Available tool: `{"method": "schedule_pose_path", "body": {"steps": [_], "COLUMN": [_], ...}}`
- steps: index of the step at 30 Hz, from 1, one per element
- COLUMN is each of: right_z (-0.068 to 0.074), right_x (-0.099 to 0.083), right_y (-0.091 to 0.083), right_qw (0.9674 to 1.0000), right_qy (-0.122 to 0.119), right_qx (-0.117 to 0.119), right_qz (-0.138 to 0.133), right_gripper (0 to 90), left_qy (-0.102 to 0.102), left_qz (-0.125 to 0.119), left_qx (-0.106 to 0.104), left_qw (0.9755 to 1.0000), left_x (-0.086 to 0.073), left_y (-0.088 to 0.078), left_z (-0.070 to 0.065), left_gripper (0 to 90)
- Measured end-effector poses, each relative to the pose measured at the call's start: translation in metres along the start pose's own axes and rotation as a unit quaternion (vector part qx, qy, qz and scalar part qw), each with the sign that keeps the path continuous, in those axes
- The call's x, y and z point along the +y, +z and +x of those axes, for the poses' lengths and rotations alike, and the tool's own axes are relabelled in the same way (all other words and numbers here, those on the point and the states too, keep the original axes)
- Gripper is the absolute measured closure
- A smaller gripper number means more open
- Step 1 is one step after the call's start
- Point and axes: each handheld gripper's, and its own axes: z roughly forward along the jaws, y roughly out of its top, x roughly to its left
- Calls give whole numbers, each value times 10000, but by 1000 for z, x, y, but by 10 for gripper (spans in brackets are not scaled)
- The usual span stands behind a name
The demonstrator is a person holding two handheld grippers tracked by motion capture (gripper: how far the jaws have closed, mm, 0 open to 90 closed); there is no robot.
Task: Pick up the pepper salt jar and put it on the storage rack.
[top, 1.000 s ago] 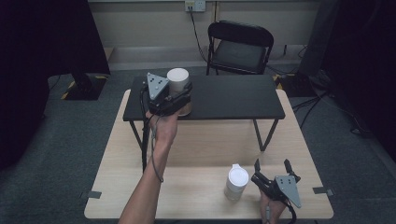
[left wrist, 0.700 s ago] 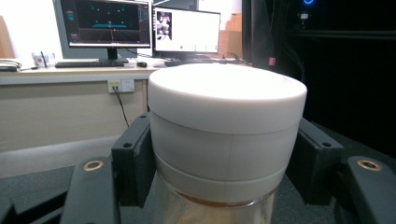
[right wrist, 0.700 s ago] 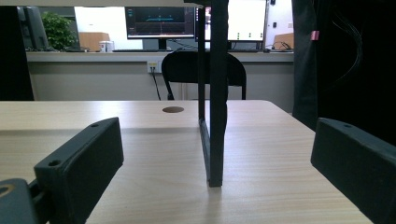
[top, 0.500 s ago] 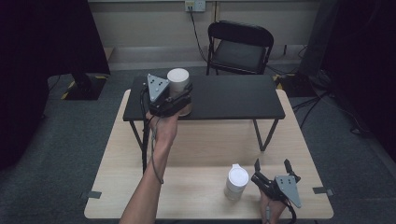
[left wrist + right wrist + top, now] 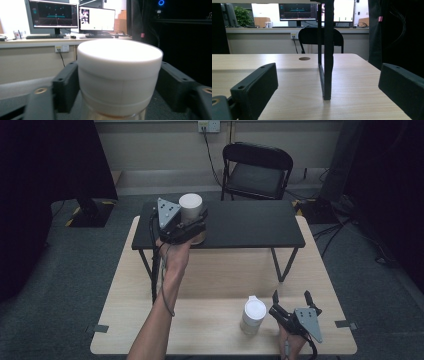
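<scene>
A jar with a wide white cap [image 5: 190, 202] stands on the left end of the black raised shelf [image 5: 250, 222]. My left gripper [image 5: 196, 222] reaches around it from the near side. In the left gripper view the jar [image 5: 120, 75] sits between the black fingers [image 5: 66, 87]; the jaws have just been opening and stand close beside its cap without pressing on it. My right gripper [image 5: 291, 296] rests open on the wooden table [image 5: 210, 275] at the front right, with nothing between its jaws. A white bottle [image 5: 254, 315] stands just to its left.
The shelf stands on thin black legs; one leg [image 5: 327, 62] rises ahead of the right gripper [image 5: 324, 95]. A black folding chair [image 5: 257, 170] stands behind the table. Dark floor surrounds the table, and a cable hangs from the left gripper.
</scene>
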Motion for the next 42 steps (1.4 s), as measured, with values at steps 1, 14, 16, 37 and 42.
{"method": "schedule_pose_path", "body": {"steps": [1,14,16,37,42], "right_z": [0,0,0,0,0], "right_x": [0,0,0,0,0], "right_y": [0,0,0,0,0], "right_qw": [10000,10000,10000,10000,10000], "right_qy": [0,-1,-1,1,1], "right_qx": [-1,-5,-3,-2,-2], "right_qz": [2,3,0,-2,-2], "right_gripper": [16,16,16,16,16], "left_qy": [-1,72,108,134,156], "left_qz": [-38,-422,-486,-750,-696], "left_qx": [3,138,141,44,124], "left_qw": [10000,9990,9987,9971,9974], "left_x": [0,-4,-5,-37,-50], "left_y": [-1,-19,-23,-57,-60], "left_z": [0,-2,-2,-4,-2], "left_gripper": [220,0,0,0,0]}}
